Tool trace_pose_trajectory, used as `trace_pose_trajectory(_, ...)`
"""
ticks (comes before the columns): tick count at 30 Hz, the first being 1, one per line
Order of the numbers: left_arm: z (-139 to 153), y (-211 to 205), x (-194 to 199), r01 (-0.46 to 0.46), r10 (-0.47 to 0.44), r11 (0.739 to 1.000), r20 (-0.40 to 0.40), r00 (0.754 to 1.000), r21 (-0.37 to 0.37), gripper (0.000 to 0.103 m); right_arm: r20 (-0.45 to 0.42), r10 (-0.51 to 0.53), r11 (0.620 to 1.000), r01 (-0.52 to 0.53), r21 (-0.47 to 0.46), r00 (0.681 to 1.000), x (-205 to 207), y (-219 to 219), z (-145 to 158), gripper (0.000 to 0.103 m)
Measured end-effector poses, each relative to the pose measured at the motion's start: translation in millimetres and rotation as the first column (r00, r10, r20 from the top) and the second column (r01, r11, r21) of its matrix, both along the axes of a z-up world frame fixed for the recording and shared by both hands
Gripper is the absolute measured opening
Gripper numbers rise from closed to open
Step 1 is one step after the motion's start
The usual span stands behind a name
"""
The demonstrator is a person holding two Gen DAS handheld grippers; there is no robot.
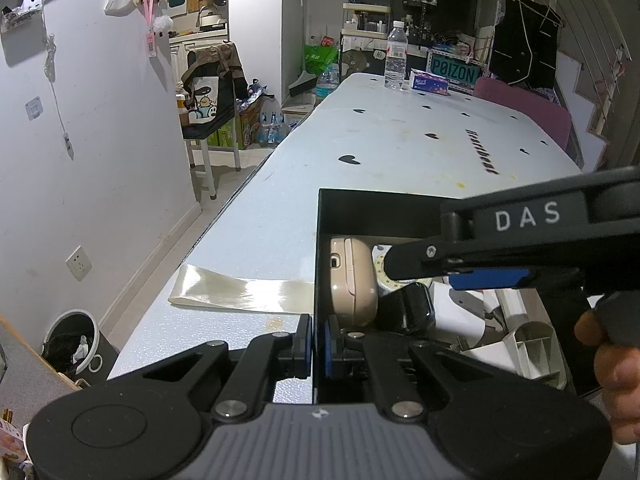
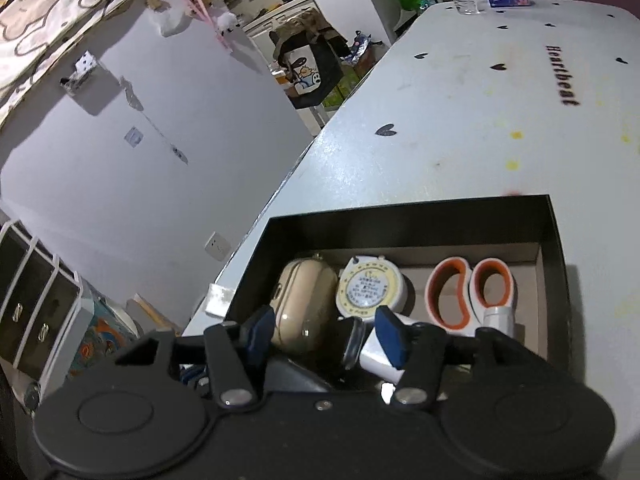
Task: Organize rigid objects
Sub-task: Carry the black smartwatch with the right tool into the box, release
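Observation:
A black open box sits at the near end of the table. In it lie a beige hard case, a round tape measure, orange-and-white scissors, a black round item and a white piece. My left gripper is shut on the box's left wall, one pad on each side. My right gripper hangs over the box's contents with its jaws apart. The beige case and the black item lie below the gap, and neither pad presses on anything. It reaches in from the right.
The table has a white cover with black hearts. A water bottle and a tissue pack stand at its far end. A glossy tape strip lies left of the box. The table's left edge drops to the floor, where a bin stands.

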State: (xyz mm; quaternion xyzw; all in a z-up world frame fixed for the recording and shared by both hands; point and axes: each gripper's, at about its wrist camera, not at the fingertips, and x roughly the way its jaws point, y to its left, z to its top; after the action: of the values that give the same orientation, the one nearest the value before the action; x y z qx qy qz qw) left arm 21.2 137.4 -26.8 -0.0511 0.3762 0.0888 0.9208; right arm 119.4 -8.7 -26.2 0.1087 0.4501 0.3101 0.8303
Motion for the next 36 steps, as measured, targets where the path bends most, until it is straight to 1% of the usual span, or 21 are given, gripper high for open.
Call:
trace_pose_trajectory(2,-0.3,-0.4,0.2,0.000,0.000,1.000,0.000,1.000,0.000,0.006,0.001,0.008,1.000,-0.008,-0.012,1.000,-1.2,0.0,1.0,0.052)
trace_pose_trajectory(6,-0.3,-0.5,0.2,0.000,0.000,1.000,0.000,1.000,0.000,0.006,0.003,0.012,0.999,-0.012,-0.031,1.000,-2.7,-1.5,2.7,0.052)
trace_pose_trajectory(11,-0.4,-0.6,0.2,0.000,0.000,1.000,0.000,1.000,-0.001,0.006,0.027,0.021,0.996,-0.019,-0.082,0.999,-10.0,-4.6,7.6,0.052)
trace_pose_trajectory(13,-0.3,-0.7,0.3,0.000,0.000,1.000,0.000,1.000,-0.001,0.006,0.033,0.024,0.995,-0.020,-0.102,0.999,-14.5,-7.8,10.7,0.053)
trace_pose_trajectory(16,-1.1,-1.8,0.2,0.000,0.000,1.000,-0.001,1.000,0.003,0.006,0.068,0.027,0.991,-0.018,-0.133,0.997,-22.4,-14.1,17.1,0.056)
trace_pose_trajectory(26,-3.9,-4.3,1.0,0.000,0.000,1.000,-0.003,1.000,0.013,0.006,0.149,-0.030,0.982,0.057,-0.182,0.988,-46.6,-45.7,29.5,0.070)
trace_pose_trajectory(28,-4.2,-5.8,1.5,-0.001,0.001,1.000,-0.005,1.000,0.017,0.006,0.159,-0.034,0.981,0.064,-0.184,0.987,-50.3,-49.2,31.2,0.075)
trace_pose_trajectory(30,-4.2,-6.7,1.9,-0.004,0.004,1.000,-0.007,1.000,0.021,0.006,0.173,-0.034,0.982,0.065,-0.178,0.984,-54.0,-52.0,34.4,0.084)
trace_pose_trajectory(32,-4.2,-7.8,2.3,-0.006,0.006,1.000,-0.008,1.000,0.022,0.006,0.177,-0.033,0.983,0.063,-0.170,0.984,-57.1,-54.5,36.1,0.090)
trace_pose_trajectory(36,-4.2,-8.4,3.3,-0.010,0.010,1.000,-0.008,1.000,0.016,0.006,0.179,-0.042,0.981,0.074,-0.179,0.983,-62.3,-60.3,35.7,0.097)
